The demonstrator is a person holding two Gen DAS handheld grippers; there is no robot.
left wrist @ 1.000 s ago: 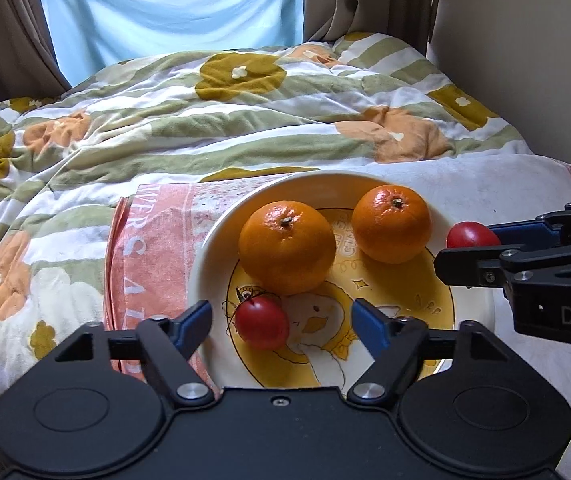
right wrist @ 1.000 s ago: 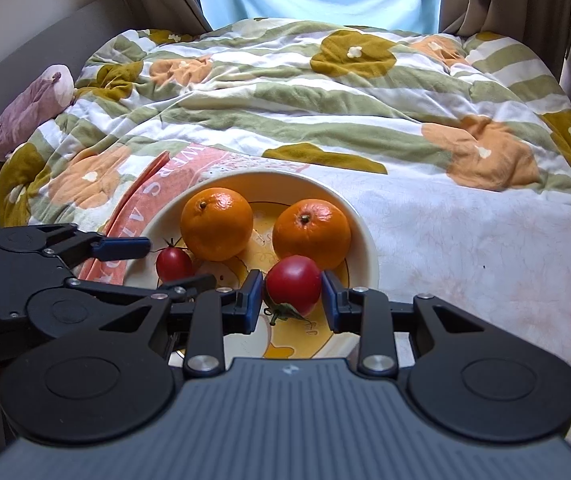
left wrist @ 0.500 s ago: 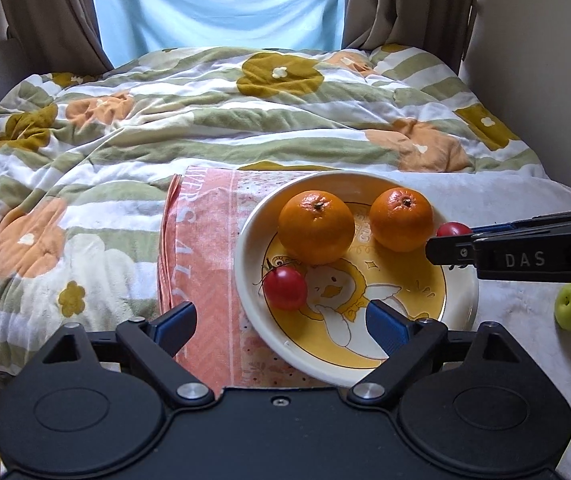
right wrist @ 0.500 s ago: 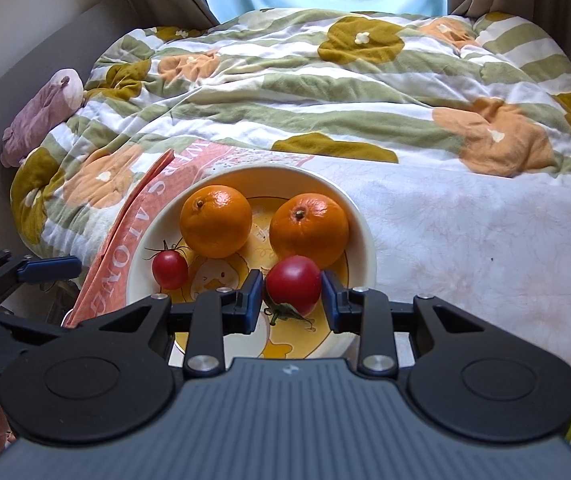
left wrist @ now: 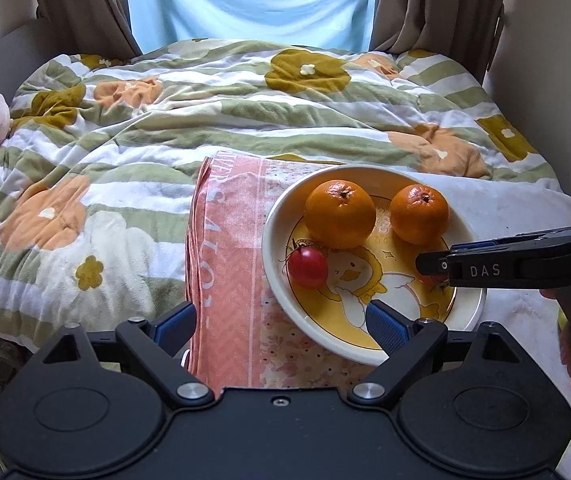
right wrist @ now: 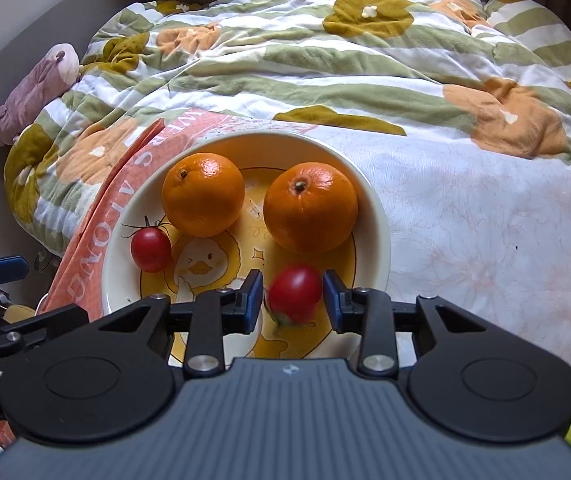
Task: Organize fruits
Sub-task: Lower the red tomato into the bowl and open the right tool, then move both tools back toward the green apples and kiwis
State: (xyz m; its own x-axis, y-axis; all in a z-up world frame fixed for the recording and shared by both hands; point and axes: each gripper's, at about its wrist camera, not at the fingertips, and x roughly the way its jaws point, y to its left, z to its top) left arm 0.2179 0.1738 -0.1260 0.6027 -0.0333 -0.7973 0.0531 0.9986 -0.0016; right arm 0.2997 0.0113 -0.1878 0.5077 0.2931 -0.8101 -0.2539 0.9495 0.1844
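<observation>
A flowered quilt (right wrist: 325, 60) covers the bed; on it a pink cloth (left wrist: 229, 264) bears the duck-print plate (right wrist: 377, 216). Two oranges (right wrist: 203, 194) sit at the plate's far side, with a small tomato (right wrist: 150, 249) at left. The right gripper (right wrist: 293, 298) is opening, a second tomato (right wrist: 294, 291) lying free between its jaws on the plate. The left gripper (left wrist: 281, 320) is spread wide, holding nothing

the plate (right wrist: 377, 216) sits at centre frame on a cloth (right wrist: 97, 216); two oranges (right wrist: 203, 194) (right wrist: 310, 207) lie behind two tomatoes (right wrist: 150, 249) (right wrist: 294, 291) in it.
</observation>
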